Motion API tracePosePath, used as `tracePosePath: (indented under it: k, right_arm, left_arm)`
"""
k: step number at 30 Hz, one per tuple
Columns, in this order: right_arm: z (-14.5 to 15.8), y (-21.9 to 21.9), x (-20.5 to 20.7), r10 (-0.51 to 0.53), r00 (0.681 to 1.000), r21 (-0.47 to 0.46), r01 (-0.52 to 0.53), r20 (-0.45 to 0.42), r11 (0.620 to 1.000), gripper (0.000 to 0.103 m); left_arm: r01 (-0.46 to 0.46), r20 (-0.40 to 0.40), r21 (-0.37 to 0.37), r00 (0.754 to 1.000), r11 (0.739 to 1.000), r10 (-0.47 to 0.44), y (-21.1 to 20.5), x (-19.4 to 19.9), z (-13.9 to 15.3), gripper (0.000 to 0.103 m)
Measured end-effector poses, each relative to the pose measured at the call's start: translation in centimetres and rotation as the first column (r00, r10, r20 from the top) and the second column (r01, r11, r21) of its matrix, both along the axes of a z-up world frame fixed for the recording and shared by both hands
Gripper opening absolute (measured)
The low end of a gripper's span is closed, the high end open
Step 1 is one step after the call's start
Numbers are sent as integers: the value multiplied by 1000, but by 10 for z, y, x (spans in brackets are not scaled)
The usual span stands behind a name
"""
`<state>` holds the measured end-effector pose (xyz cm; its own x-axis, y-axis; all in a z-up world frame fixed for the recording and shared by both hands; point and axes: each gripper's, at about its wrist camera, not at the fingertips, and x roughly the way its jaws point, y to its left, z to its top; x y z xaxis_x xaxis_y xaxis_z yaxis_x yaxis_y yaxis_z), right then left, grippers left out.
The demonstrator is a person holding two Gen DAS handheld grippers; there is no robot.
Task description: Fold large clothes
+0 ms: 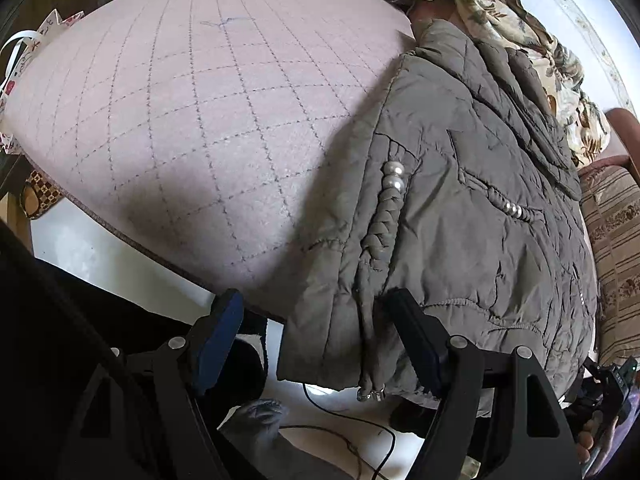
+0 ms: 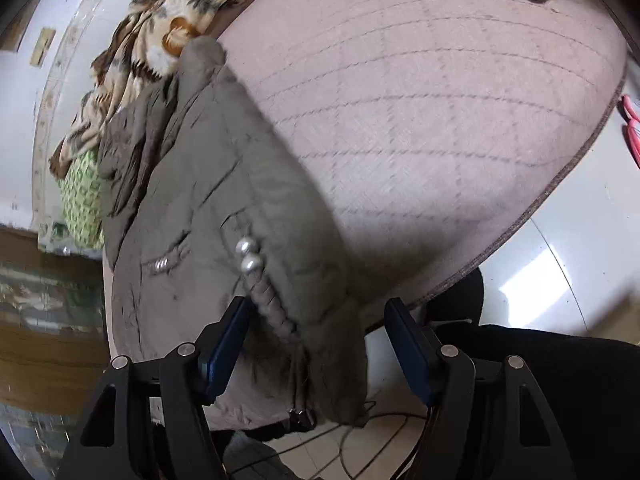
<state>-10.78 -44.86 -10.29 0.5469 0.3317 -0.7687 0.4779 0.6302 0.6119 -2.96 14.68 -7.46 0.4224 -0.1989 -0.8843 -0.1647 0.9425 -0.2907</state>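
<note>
Left wrist view: grey quilted jacket [image 1: 460, 200] lying along the pink quilted surface [image 1: 180, 120], hem overhanging its near edge; likely light, puffy, soft and slippery, best pinched at the hem beside the braided pearl trim [image 1: 390, 200]; left gripper [image 1: 316, 340] and right gripper [image 2: 316, 344] both with jaws apart, straddling the hem without pressing.

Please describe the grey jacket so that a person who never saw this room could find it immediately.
Look at the pink quilted mat with dark stitched lines. The grey padded jacket lies along one side, its hem hanging over the near edge. Unlike the floral cloth beside it, it carries pearl beads on a braided cord.
</note>
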Motion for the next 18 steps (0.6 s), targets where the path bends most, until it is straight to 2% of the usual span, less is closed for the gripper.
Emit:
tracePosePath:
  k: [1,4,7,10,11,13,18]
  right_arm:
    - [-1,5,1,19,1000,-2,-19,-7,1000,62]
    - [-5,26,3,71,997,-35,-72,-32,997,55]
    - [0,38,1,87,996,-100,-88,-18,991,44]
    - [3,42,0,90,996,-137,-92,-20,986,28]
    - [3,44,0,91,996,-150,-93,-22,984,27]
    - [3,45,0,81,997,-155,-83,-20,984,27]
    - [0,46,3,66,998,-158,-69,-22,985,27]
  left_arm:
    - [1,-1,-4,1000,1000,-1,-1,0,-1,75]
    - [10,-9,-4,1000,1000,-10,-4,1,-4,76]
    - [18,2,23,1000,1000,-19,-9,-5,-5,76]
    - [32,11,31,999,999,-32,-14,-11,-5,75]
    - [36,12,33,999,999,-37,-13,-11,-6,74]
    - [43,35,7,998,999,-43,-12,-11,-4,52]
    - [53,61,36,997,998,-55,-18,-10,-3,48]
